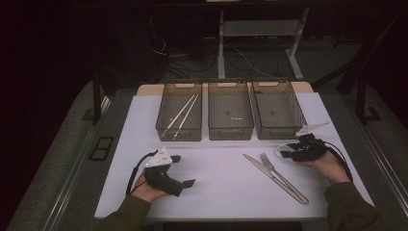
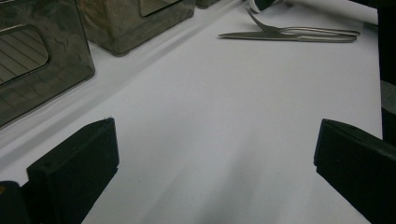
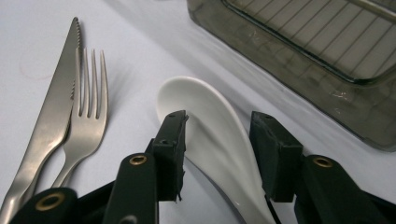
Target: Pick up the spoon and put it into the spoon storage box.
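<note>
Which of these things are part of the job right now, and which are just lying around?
In the job:
- white spoon, between the jaws of the right tool
- three bins, chopsticks already in the left one

Lying about for now:
- knife and fork on the table
- left tool, open and holding nothing

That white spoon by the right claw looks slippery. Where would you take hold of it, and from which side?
Probably the narrow handle, not the bowl. The white spoon lies flat on the table, and its handle tapers between the right claw jaws, which stand on either side of it. Coming from the handle end, jaws across its width, suits that slim shape; the wide, rounded bowl would likely slip.
</note>
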